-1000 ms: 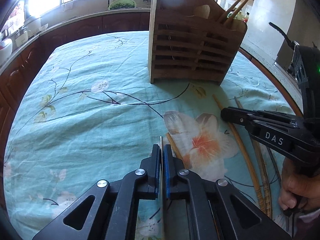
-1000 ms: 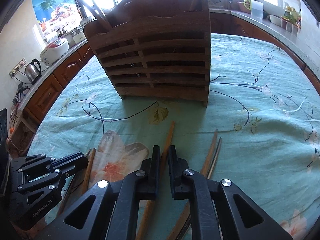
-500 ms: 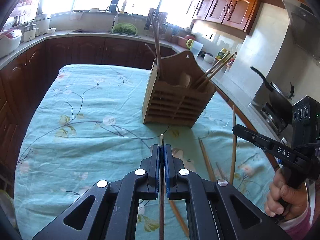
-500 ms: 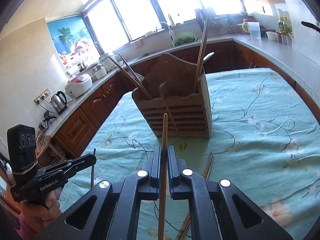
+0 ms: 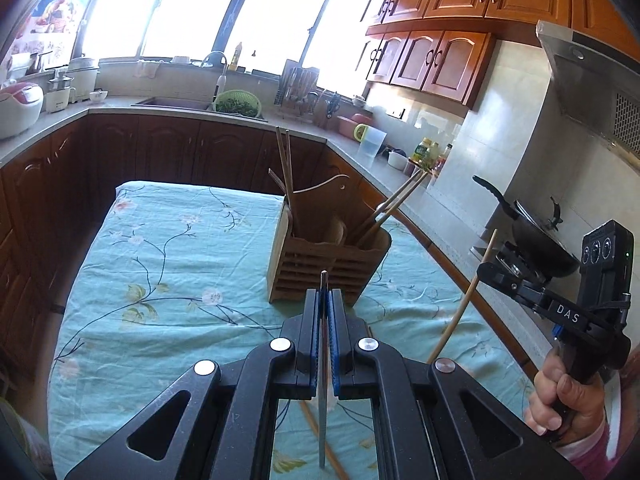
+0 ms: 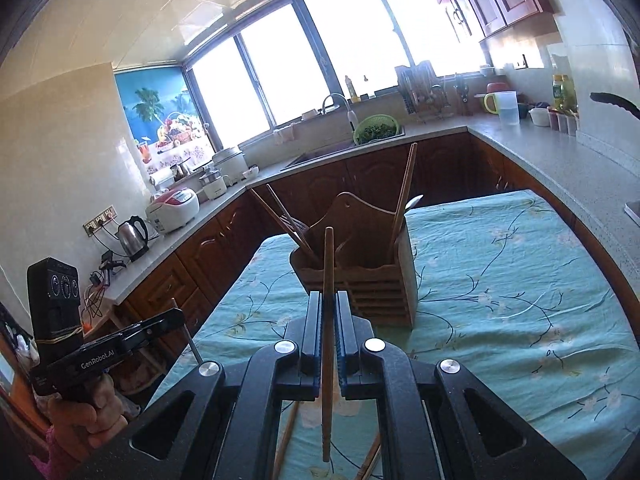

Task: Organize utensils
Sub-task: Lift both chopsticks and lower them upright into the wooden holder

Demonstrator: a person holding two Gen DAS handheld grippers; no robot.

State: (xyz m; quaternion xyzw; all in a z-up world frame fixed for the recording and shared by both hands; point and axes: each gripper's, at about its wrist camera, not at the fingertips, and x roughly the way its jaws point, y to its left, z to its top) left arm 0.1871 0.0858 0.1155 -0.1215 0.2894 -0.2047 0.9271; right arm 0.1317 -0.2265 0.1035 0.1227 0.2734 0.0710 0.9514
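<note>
- Right gripper marked "DAS", fingers pinching one wooden chopstick.
- Left gripper marked "GenRobot.AI", pinching one metal chopstick.
- Both short of the slatted wooden utensil holder.

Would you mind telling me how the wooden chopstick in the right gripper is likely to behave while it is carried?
The wooden chopstick looks stiff: it stands straight with no sag. It is probably light, being so thin. The right gripper pinches it at one spot with long lengths free on both sides, so it may pivot or slip if it bumps the holder.

Both wrist views angled down, sharing wooden holder mid-table
</note>
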